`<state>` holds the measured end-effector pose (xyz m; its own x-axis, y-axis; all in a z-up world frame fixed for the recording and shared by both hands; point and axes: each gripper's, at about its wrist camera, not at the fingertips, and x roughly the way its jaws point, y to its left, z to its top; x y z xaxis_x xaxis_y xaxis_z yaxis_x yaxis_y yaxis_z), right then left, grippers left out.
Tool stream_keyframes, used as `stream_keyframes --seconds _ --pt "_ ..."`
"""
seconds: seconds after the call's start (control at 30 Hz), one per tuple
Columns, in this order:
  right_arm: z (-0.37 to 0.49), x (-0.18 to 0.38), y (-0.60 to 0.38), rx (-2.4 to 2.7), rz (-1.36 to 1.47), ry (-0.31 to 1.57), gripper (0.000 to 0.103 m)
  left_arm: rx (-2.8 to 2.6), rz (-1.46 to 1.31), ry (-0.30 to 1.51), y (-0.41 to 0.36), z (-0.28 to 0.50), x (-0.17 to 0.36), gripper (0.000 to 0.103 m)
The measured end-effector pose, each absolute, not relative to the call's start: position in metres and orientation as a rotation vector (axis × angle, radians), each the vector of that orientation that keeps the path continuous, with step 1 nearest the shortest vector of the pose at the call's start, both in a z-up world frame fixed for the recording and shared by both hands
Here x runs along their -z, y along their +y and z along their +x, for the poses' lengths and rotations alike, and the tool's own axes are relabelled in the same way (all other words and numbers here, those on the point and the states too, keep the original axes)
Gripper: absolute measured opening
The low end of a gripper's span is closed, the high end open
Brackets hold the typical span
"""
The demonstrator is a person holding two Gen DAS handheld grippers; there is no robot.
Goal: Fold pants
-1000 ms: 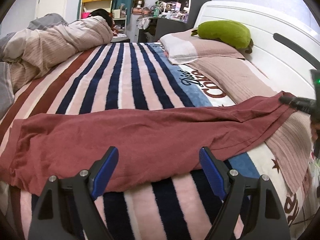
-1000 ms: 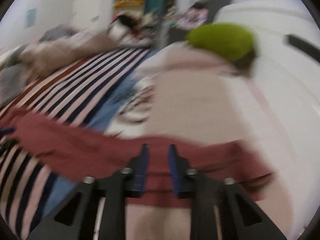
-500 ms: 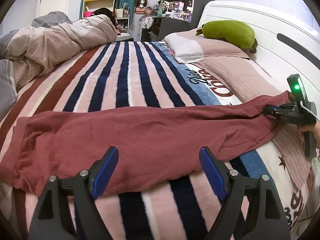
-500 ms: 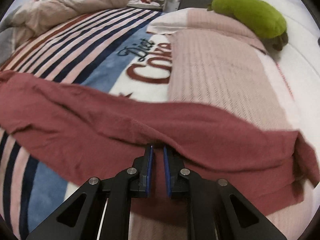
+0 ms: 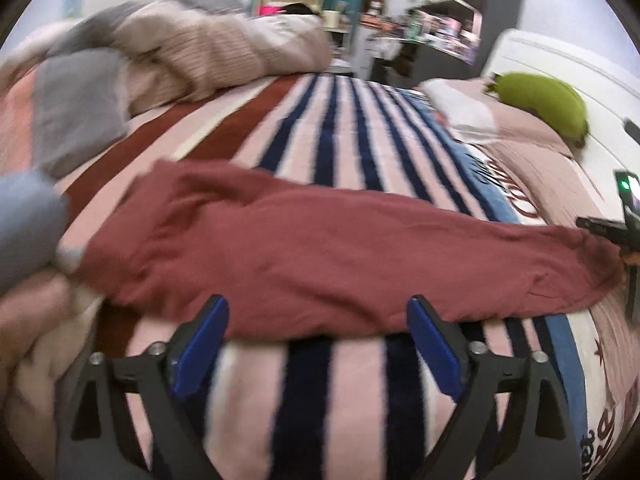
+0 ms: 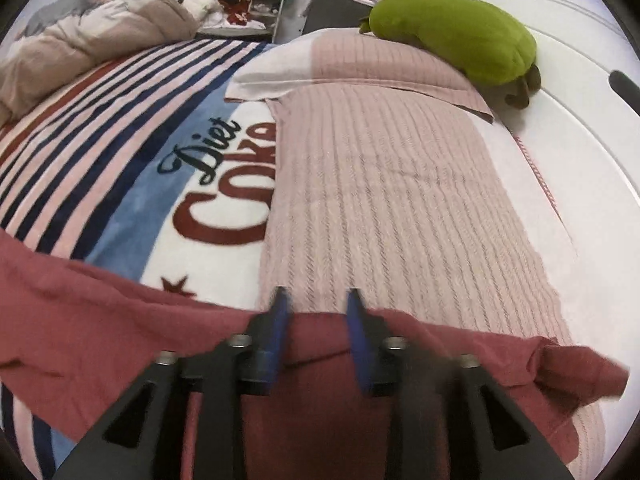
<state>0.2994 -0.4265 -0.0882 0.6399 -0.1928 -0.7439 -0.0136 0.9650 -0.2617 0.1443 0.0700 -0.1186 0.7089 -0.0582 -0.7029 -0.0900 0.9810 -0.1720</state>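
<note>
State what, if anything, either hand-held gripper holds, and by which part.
Nothing is held. The left hand-held gripper is open short of the pants; the right hand-held gripper is open over their far edge.

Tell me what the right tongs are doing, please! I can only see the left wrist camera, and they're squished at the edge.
Observer: The right tongs are open, with their tips apart over the far edge of the red pants.
Operator: What's under that end of the pants?
Observer: A pink ribbed blanket; the end of the pants lies across it.
Operator: What do the big letters on the bed say?
Observer: The striped blanket says "Diet" in black script, above red letters that start "Cok" and run under the pink one.
</note>
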Motion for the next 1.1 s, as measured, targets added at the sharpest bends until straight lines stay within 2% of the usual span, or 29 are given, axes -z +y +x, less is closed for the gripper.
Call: stream_keyframes --seconds 0.03,0.1,0.17,0.43,0.6,0.67,0.7,0.73,0.8,0.9,1.1 --pt "0.295 0.085 -0.423 0.095 -0.25 0.855 0.038 -0.034 -0.237 0.789 0.081 0.138 0.121 0.093" --pt "0.278 0.077 -0.414 0.048 -0.21 0.814 0.053 -0.055 -0.305 0.799 0.095 0.129 0.126 0.093" --pt "0.254 0.071 -0.404 -0.024 -0.162 0.784 0.057 -0.061 -0.361 0.812 0.106 0.127 0.132 0.093" --pt "0.175 0.081 -0.38 -0.198 -0.039 0.807 0.06 -0.114 -0.529 0.793 0.141 0.15 0.156 0.093" --pt "0.142 0.097 -0.377 -0.194 -0.013 0.85 0.06 -0.192 -0.543 0.775 0.157 0.18 0.157 0.093" --pt "0.131 0.1 -0.379 -0.191 -0.004 0.855 0.06 -0.225 -0.52 0.767 0.157 0.19 0.157 0.09" --pt "0.127 0.101 -0.379 -0.19 -0.001 0.855 0.06 -0.236 -0.5 0.76 0.156 0.193 0.156 0.075" --pt "0.124 0.1 -0.381 -0.186 0.004 0.852 0.06 -0.234 -0.475 0.757 0.154 0.198 0.154 0.045" --pt "0.116 0.1 -0.382 -0.18 0.013 0.845 0.06 -0.214 -0.452 0.772 0.153 0.207 0.153 0.017" --pt "0.11 0.097 -0.386 -0.174 0.029 0.838 0.06 -0.191 -0.413 0.723 0.148 0.204 0.139 0.007" --pt "0.099 0.091 -0.393 -0.174 0.055 0.846 0.06 -0.192 -0.386 0.56 0.156 0.172 0.081 0.005"
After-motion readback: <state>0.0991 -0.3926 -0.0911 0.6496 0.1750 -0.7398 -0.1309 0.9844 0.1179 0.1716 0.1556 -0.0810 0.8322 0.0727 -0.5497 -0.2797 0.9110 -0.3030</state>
